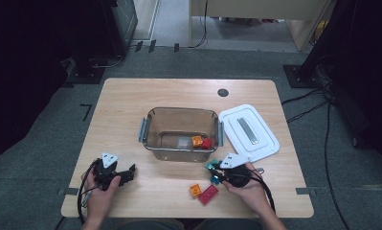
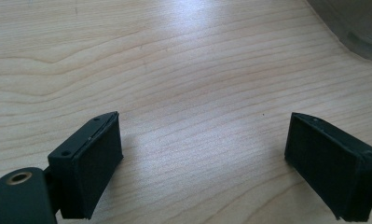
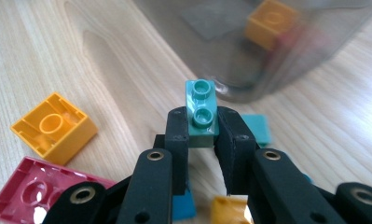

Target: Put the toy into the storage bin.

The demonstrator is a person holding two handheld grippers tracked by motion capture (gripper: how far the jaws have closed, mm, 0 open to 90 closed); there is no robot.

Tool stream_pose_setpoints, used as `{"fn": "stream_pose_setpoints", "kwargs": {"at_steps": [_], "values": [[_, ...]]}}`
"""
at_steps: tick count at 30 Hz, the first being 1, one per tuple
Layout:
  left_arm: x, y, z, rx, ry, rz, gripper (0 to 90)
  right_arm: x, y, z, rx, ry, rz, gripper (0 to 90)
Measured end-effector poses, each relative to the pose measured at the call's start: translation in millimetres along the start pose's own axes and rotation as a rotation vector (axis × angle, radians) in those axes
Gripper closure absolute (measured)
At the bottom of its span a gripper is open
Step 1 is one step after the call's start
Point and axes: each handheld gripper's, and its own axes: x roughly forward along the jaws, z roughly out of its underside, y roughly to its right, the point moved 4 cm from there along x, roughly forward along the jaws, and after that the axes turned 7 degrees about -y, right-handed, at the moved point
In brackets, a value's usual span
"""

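Two grippers were over the wooden table [image 1: 131, 96] in the high view. The left gripper [image 1: 129, 173] rested near the left front edge, and the right gripper [image 1: 212, 171] was just in front of the clear container [image 1: 181, 133], holding a teal brick [image 1: 211, 167]. An orange brick [image 1: 195, 190] and a red brick [image 1: 208, 194] lay on the table near the right hand. A white lid [image 1: 249, 132] lay right of the container.

In the left gripper view, the jaws stood wide apart over bare wood, with nothing between them.

In the right gripper view, the jaws pressed narrowly on the teal brick [image 3: 202, 113], studs up, near the container wall [image 3: 249, 70].
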Motion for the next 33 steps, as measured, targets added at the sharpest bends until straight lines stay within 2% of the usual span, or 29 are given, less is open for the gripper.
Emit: {"fn": "stream_pose_setpoints", "kwargs": {"at_steps": [8,17,26,33], "values": [[0.0,0.0,0.0,0.0,0.0,0.0,10.6,-22.7,22.0,6.5,0.064,0.026,0.025,76.6],[-0.6,0.3,0.6,-0.001,-0.001,-0.001,10.9,-44.8,50.8,4.0,0.101,0.053,0.074,76.7],[-0.1,0.4,0.1,-0.003,0.0,-0.002,10.8,-62.4,74.5,-5.5,0.116,0.069,0.116,76.6],[0.1,0.4,-0.1,-0.003,0.0,-0.001,10.8,-70.1,82.4,-17.4,0.12,0.068,0.118,76.7]]}}
